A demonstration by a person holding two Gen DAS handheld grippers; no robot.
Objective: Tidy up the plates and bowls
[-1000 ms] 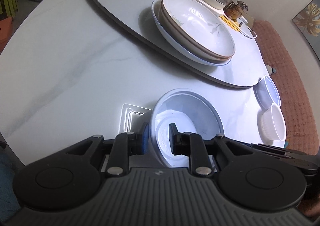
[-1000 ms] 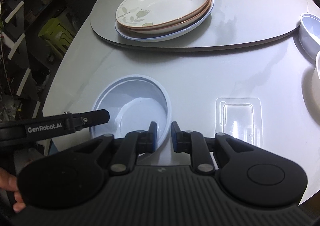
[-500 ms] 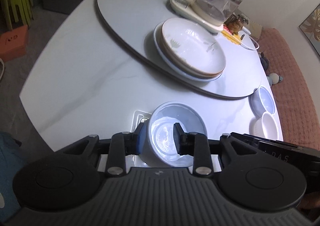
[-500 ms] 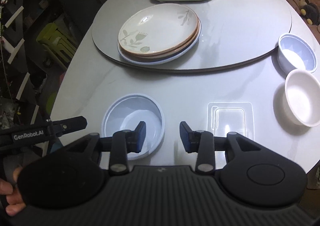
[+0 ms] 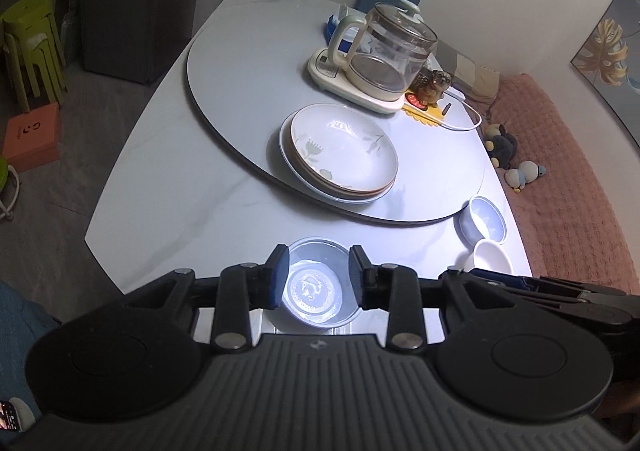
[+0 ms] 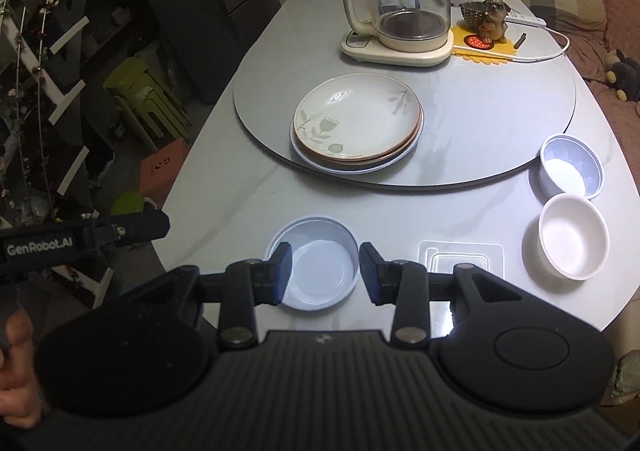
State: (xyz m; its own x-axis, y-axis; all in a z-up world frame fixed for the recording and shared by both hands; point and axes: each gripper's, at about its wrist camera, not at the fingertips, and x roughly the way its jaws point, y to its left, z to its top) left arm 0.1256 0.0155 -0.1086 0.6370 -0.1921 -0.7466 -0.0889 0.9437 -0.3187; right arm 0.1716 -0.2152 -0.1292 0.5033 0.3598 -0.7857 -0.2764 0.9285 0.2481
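A pale blue bowl (image 6: 314, 269) sits on the marble table near its front edge; it also shows in the left wrist view (image 5: 316, 287). My left gripper (image 5: 318, 275) is open and raised above it. My right gripper (image 6: 324, 271) is open, also raised above the bowl. A stack of leaf-patterned plates (image 6: 356, 123) lies on the grey turntable (image 6: 500, 107); the stack also shows in the left wrist view (image 5: 340, 153). A blue-lined bowl (image 6: 572, 167) and a white bowl (image 6: 572, 241) stand at the right edge.
A glass kettle on its base (image 6: 404, 7) and a dog figurine (image 6: 490, 21) stand at the far side of the turntable. A clear plastic lid (image 6: 460, 257) lies flat right of the blue bowl. Green stools (image 6: 140, 99) stand on the floor at left.
Both grippers have risen and pulled back from the blue bowl. The left let go of its rim and both have opened wider. The bowl stays on the table.
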